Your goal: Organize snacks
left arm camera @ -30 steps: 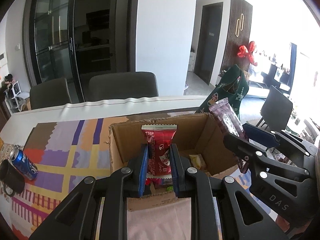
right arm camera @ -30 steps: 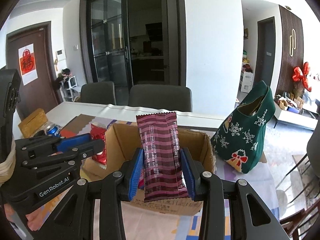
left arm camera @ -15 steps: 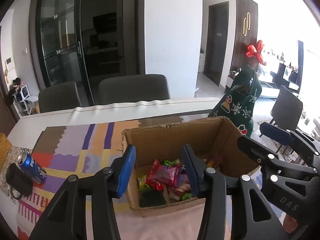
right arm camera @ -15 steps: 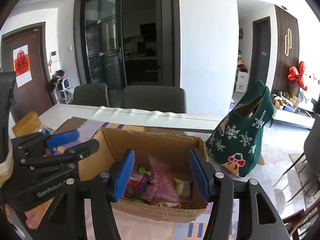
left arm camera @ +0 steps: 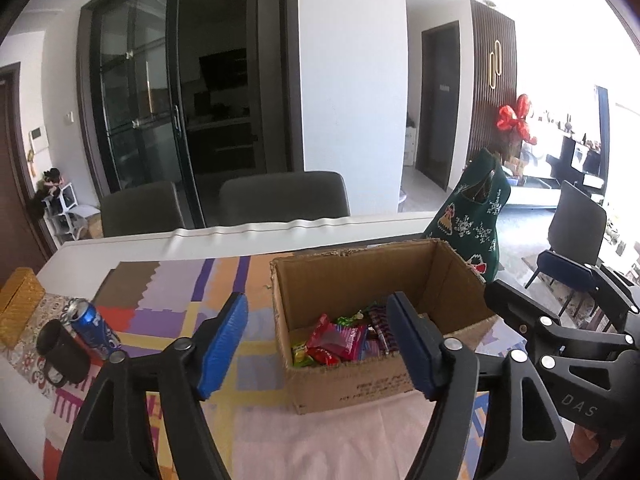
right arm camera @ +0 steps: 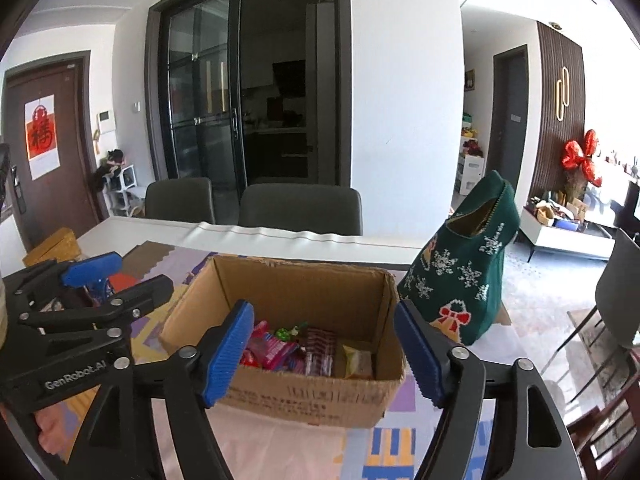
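White wall point(left arm camera: 348, 80), dark glass doors point(left arm camera: 176, 112), grey chairs point(left arm camera: 284, 196), daylight

1 box point(left arm camera: 352, 380) between the jaws, 1 can point(left arm camera: 94, 326) and 1 mug point(left arm camera: 62, 354) left of them, 1 green bag point(left arm camera: 476, 220) right, 2 chairs behind.

1. The open brown cardboard box point(left arm camera: 360, 384) stands on the patchwork-patterned tabletop point(left arm camera: 168, 304).
2. A heap of small wrapped snack packets point(left arm camera: 344, 340) lies inside the box, on its floor.
3. The green knitted stocking-shaped bag point(right arm camera: 468, 276) stands just right of the box, near its far right corner.
4. The blue drink can point(left arm camera: 94, 328) lies well to the left of the box, with the dark mug point(left arm camera: 60, 356) just beside it, farther from the box.
5. The woven yellow box point(left arm camera: 18, 304) sits left of the cardboard box, beyond the can.
6. Two grey upholstered chairs point(right arm camera: 300, 208) stand behind the box, past the tabletop's far edge.
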A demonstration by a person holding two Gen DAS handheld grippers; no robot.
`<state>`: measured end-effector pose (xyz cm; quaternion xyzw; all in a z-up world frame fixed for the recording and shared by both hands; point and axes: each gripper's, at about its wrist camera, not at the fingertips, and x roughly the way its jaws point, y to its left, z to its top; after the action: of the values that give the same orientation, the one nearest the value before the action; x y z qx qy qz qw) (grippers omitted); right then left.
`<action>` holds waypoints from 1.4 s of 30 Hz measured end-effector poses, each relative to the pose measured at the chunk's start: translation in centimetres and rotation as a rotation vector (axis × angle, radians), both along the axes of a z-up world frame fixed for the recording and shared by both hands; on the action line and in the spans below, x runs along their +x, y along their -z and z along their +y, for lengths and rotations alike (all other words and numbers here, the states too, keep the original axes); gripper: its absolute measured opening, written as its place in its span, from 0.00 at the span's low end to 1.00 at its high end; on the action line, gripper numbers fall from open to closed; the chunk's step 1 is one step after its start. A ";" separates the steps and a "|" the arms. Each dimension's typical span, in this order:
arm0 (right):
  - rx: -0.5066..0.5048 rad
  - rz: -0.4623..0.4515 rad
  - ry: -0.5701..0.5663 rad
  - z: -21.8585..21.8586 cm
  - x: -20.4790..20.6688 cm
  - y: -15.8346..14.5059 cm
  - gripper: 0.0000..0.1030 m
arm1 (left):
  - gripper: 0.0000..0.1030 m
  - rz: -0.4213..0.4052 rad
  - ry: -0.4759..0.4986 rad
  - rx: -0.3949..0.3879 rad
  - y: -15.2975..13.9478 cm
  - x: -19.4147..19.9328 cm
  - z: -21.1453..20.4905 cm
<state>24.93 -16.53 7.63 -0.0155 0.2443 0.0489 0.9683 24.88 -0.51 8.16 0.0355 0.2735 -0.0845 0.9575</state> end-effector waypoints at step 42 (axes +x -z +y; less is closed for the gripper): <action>-0.043 -0.064 -0.010 2.4 -12.7 0.8 0.81 | 0.93 -0.098 -0.095 0.048 0.0 -13.7 3.1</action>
<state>12.18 -14.14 6.87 -0.0389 0.2140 0.0478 0.9749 11.22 2.62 8.20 0.0497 0.2295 -0.0306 0.9715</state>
